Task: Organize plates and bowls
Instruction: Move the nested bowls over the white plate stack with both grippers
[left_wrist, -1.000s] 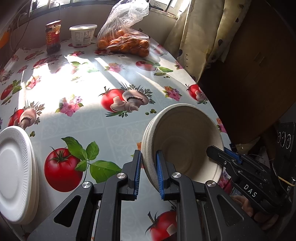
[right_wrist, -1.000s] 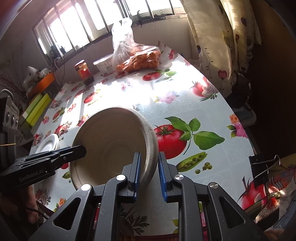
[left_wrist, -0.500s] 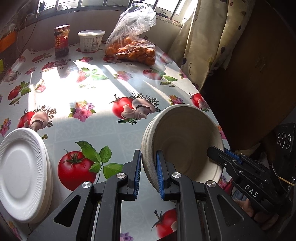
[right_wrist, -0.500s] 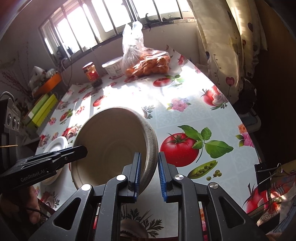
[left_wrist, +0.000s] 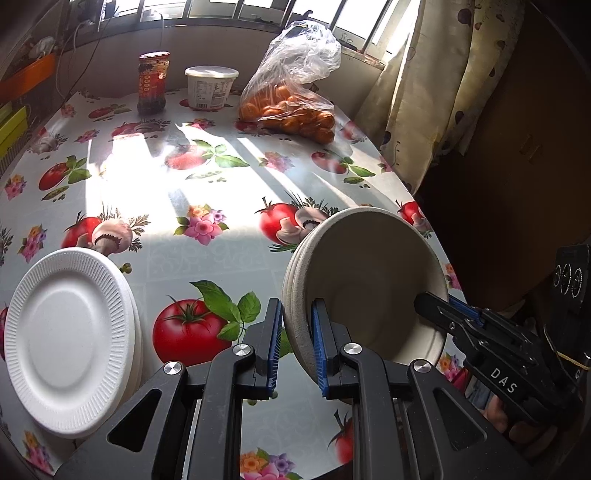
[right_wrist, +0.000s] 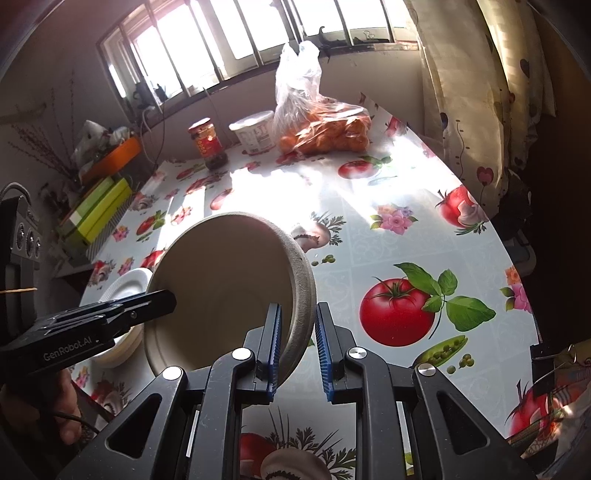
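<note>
Tilted bowl stack (left_wrist: 369, 280) above table, rim clamped by left claw (left_wrist: 293, 347), right claw (right_wrist: 297, 347) gripping opposite rim

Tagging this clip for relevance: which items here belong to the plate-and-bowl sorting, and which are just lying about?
Job:
- beige bowls, gripped on opposite rims by left gripper and right gripper
- white plates

Lying about:
- bag of oranges
- sauce jar
- white tub
</note>
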